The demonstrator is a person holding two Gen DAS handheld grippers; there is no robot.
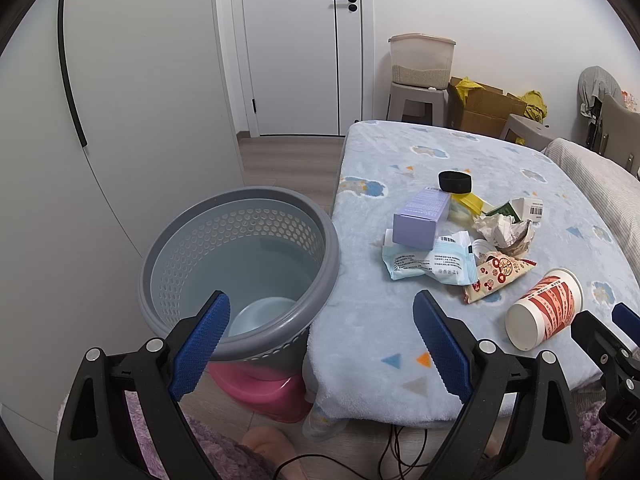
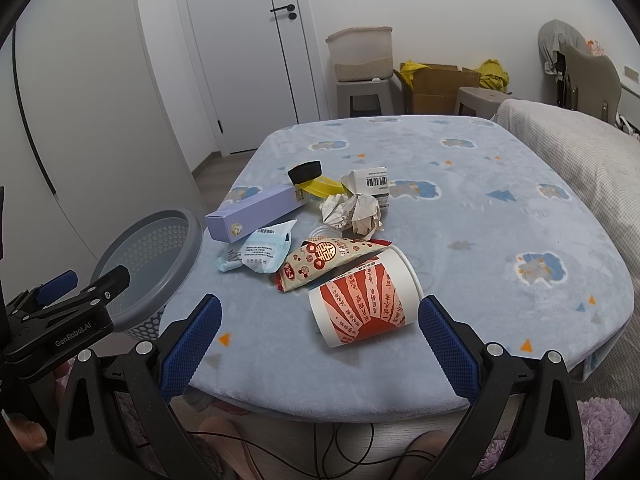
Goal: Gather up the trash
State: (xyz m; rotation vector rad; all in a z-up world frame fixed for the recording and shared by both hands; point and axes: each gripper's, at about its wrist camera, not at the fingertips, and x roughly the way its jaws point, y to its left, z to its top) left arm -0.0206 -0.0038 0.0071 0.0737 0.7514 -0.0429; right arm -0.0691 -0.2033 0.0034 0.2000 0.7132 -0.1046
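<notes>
A pile of trash lies on the blue patterned tablecloth [image 2: 480, 264]: a red-and-white paper cup [image 2: 364, 300] on its side, a red snack wrapper [image 2: 320, 264], a pale blue wipes pack [image 2: 260, 254], a lilac box [image 2: 256, 214], crumpled paper [image 2: 354, 212], a black lid [image 2: 306, 172] and a white barcode box [image 2: 372, 182]. The grey perforated bin [image 1: 240, 264] stands left of the table. My left gripper [image 1: 322, 344] hangs open, spanning the bin's rim and the table corner. My right gripper [image 2: 320, 344] is open just in front of the cup [image 1: 544, 314], touching nothing.
The bin rests on a pink stool [image 1: 260, 392]. Behind the table stand a grey stool with a plastic container [image 1: 422, 62], a cardboard box [image 1: 480, 108] and a chair [image 2: 588, 76]. A white door [image 1: 296, 48] is at the back. Cables [image 2: 340, 452] hang below the table edge.
</notes>
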